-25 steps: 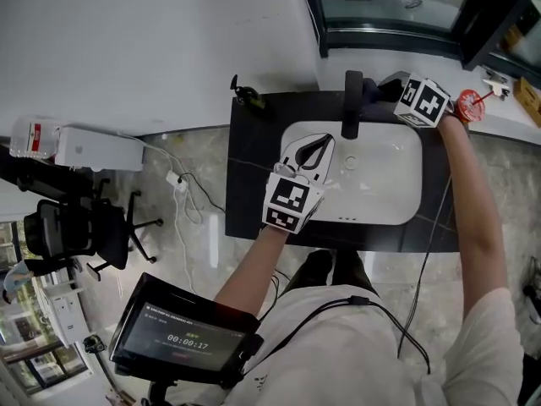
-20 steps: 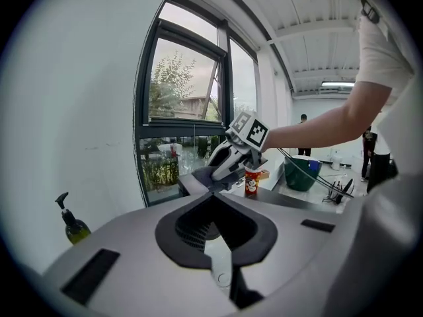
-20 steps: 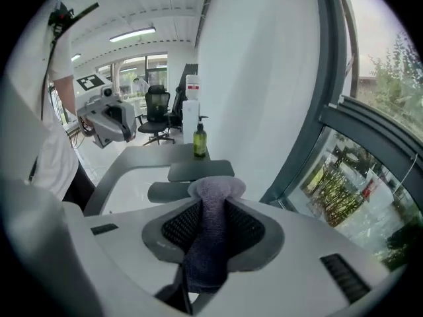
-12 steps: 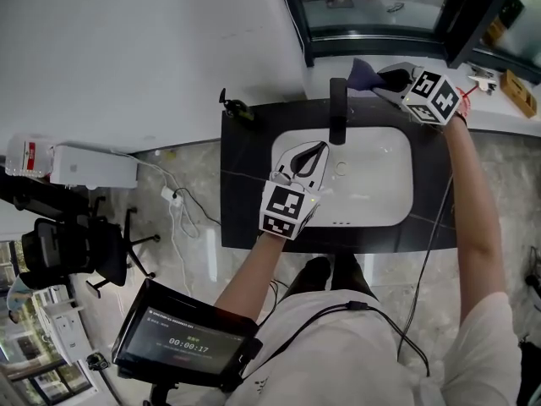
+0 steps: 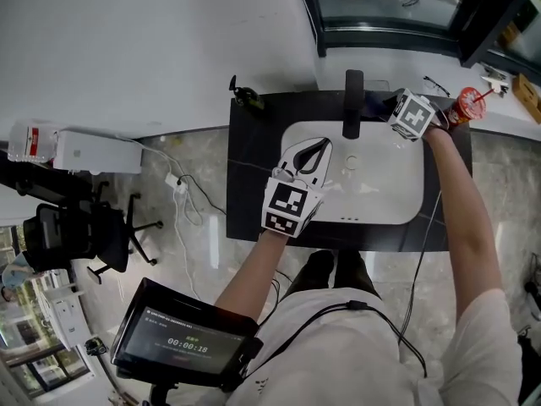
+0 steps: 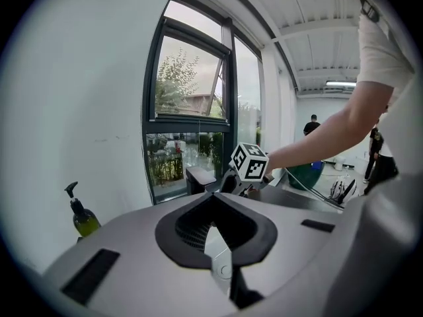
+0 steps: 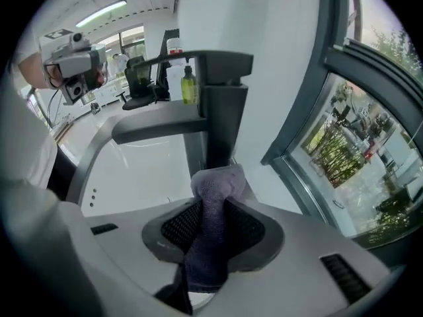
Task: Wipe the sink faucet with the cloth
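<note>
The black faucet (image 5: pixel 352 101) stands at the back of the white sink (image 5: pixel 397 194) set in a dark counter. My right gripper (image 5: pixel 385 105) is just to the right of the faucet, pointing steeply down, shut on a purple cloth (image 7: pixel 215 200). In the right gripper view the bunched cloth end sits close to the foot of the faucet column (image 7: pixel 221 111); whether they touch I cannot tell. My left gripper (image 5: pixel 325 144) hovers over the sink's left rim, its jaws meeting at the tips with nothing in them. From the left gripper view I see the right gripper's marker cube (image 6: pixel 250 162).
A green soap bottle (image 5: pixel 247 98) stands at the counter's back left corner. A red cup with a straw (image 5: pixel 464 105) is on the white sill to the right. A dark window frame (image 5: pixel 380 36) runs behind the faucet. A chair (image 5: pixel 76 231) stands on the floor at left.
The right gripper, lifted with the cloth above the faucet top half a second ago, has come down beside the faucet's right side. The left gripper has stayed put.
</note>
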`<state>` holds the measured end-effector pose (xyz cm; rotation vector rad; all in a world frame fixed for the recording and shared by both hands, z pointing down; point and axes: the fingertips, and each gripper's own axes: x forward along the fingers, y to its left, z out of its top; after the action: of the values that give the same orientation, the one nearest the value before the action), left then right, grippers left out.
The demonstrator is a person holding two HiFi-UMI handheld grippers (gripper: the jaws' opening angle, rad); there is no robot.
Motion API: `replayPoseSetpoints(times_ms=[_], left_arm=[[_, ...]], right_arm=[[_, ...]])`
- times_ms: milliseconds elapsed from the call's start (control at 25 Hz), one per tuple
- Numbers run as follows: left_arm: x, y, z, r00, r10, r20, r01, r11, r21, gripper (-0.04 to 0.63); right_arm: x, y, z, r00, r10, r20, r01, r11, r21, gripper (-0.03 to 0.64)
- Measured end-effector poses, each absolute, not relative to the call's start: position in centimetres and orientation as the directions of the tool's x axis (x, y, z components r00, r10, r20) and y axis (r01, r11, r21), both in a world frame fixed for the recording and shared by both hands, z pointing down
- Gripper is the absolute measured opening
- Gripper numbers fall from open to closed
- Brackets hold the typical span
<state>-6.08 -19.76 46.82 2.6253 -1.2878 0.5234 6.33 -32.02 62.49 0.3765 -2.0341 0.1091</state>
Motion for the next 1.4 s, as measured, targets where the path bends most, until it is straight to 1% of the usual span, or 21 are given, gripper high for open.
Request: replayPoseSetpoints(times_ms=[120,240,400,560,760,920,1080,1240,1320,1400], left_arm=[[-6.3,-19.6,47.0,0.558,-0.734,0.386,-0.796,-0.605,0.001,-0.005],[-6.5,-19.5,47.0,0.554,-0.737,0.387,-0.801,-0.599,0.006,-0.005],[-6.8,-19.7,46.9,0.554,-0.739,0.383,-0.802,-0.598,0.005,-0.005],[-6.1,-19.9,46.5,0.567,-0.737,0.369,-0.795,-0.606,0.010,-0.005],[-4.9,-20.1,46.0,0.587,-0.727,0.356,-0.781,-0.624,0.013,-0.005],[-4.0,-20.1,45.6,0.604,-0.716,0.351,-0.768,-0.640,0.016,-0.005],[-3.5,-20.2,45.4,0.614,-0.710,0.345,-0.761,-0.649,0.019,-0.005],[-3.5,-20.1,45.6,0.617,-0.706,0.347,-0.759,-0.650,0.026,-0.005],[-3.5,-20.0,45.6,0.616,-0.706,0.350,-0.760,-0.650,0.027,-0.005],[-3.5,-20.1,45.7,0.613,-0.707,0.352,-0.762,-0.648,0.026,-0.005]], right_arm=[[5.4,-32.1,63.7,-0.408,-0.204,0.890,-0.281,0.955,0.090,0.112],[4.5,-32.5,63.8,-0.417,-0.213,0.884,-0.276,0.956,0.101,0.112],[3.5,-32.6,61.9,-0.484,-0.224,0.846,-0.276,0.956,0.096,0.112],[3.4,-32.3,58.5,-0.577,-0.245,0.779,-0.266,0.958,0.104,0.112],[3.9,-32.1,53.9,-0.639,-0.272,0.720,-0.254,0.957,0.137,0.112],[3.9,-32.4,50.4,-0.717,-0.295,0.632,-0.301,0.948,0.102,0.112],[4.1,-32.6,48.7,-0.740,-0.329,0.587,-0.331,0.938,0.109,0.112],[5.6,-33.7,47.2,-0.765,-0.416,0.491,-0.444,0.894,0.064,0.112],[6.9,-34.7,47.5,-0.736,-0.467,0.490,-0.500,0.863,0.072,0.112],[7.8,-35.3,49.2,-0.688,-0.484,0.540,-0.520,0.848,0.097,0.112]])
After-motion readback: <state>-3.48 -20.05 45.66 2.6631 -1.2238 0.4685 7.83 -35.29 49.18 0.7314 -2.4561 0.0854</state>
